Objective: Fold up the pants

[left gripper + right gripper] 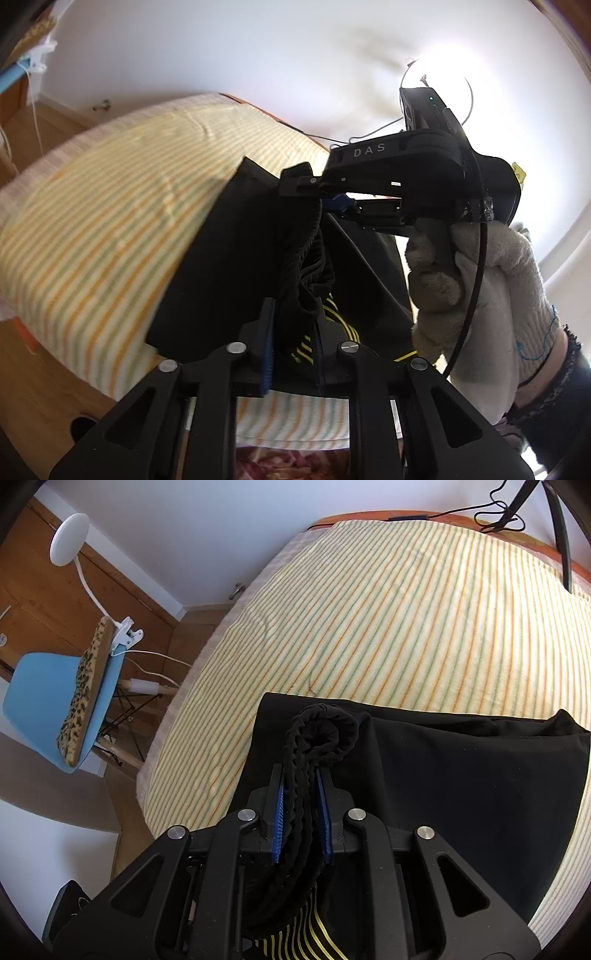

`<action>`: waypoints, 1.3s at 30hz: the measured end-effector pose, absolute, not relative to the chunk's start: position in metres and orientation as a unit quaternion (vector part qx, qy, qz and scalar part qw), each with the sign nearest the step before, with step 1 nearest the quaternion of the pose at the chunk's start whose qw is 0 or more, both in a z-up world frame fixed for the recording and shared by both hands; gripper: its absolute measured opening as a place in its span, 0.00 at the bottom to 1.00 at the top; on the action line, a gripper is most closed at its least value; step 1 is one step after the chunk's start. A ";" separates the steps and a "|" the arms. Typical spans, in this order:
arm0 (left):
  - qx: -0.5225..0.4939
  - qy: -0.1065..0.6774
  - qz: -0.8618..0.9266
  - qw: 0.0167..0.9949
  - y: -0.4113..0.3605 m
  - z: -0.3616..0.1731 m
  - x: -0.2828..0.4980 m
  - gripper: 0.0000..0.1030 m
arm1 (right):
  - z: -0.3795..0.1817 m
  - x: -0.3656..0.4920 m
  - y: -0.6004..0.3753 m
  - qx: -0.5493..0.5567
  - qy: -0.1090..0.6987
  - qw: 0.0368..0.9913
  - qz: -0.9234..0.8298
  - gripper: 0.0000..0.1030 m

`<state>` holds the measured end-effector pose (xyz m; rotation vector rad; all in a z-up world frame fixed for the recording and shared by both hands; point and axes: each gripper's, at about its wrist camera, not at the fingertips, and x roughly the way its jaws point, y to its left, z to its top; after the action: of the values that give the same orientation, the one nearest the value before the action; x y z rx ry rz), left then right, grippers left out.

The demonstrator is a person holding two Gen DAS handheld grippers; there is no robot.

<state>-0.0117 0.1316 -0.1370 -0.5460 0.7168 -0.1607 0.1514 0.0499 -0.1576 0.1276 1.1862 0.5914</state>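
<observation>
The black pants point(229, 258) with yellow side stripes hang lifted above the striped bed point(92, 206). My left gripper point(295, 325) is shut on the gathered elastic waistband point(314, 273). My right gripper point(328, 195) shows in the left wrist view, held by a gloved hand, shut on the waistband further up. In the right wrist view my right gripper point(301, 805) is shut on the bunched waistband point(325, 731), and the pants' black cloth point(461, 775) spreads to the right over the striped bed point(369, 620).
A blue chair point(44, 698) with a leopard-print cushion and a clip-on white lamp point(70, 539) stands left of the bed on the wooden floor. Cables point(498, 513) lie at the bed's far edge. The gloved hand point(480, 288) is at right.
</observation>
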 end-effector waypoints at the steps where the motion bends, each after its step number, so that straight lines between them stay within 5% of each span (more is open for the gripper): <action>1: -0.261 0.345 -0.072 0.899 0.132 -0.136 -0.013 0.18 | -0.158 0.153 0.049 0.064 0.550 0.785 0.276 0.18; 4: -0.261 0.347 -0.043 0.900 0.137 -0.135 -0.018 0.35 | -0.156 0.156 0.049 0.085 0.548 0.778 0.296 0.31; 7: -0.263 0.346 -0.015 0.901 0.143 -0.134 -0.026 0.42 | -0.152 0.158 0.048 0.115 0.543 0.768 0.321 0.42; 12: -0.211 0.316 0.007 0.925 0.135 -0.114 -0.044 0.42 | -0.132 0.155 0.033 0.142 0.516 0.765 0.358 0.42; 26: -0.055 0.348 -0.023 0.936 0.086 -0.082 0.019 0.43 | -0.113 0.125 -0.067 -0.006 0.440 0.873 0.209 0.42; 33: -0.082 0.417 0.022 0.905 0.127 -0.123 0.038 0.46 | -0.145 0.153 -0.108 0.009 0.468 0.866 0.173 0.42; 35: -0.099 0.419 0.021 0.902 0.135 -0.123 0.035 0.53 | -0.156 0.164 -0.113 0.019 0.485 0.857 0.173 0.42; 39: -0.098 0.402 0.026 0.910 0.144 -0.114 0.030 0.53 | -0.159 0.174 -0.112 0.030 0.489 0.854 0.174 0.42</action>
<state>0.0304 0.1438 -0.1138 -0.2024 0.8289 0.0540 0.1741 -0.1119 -0.1592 0.0625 1.0287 0.3650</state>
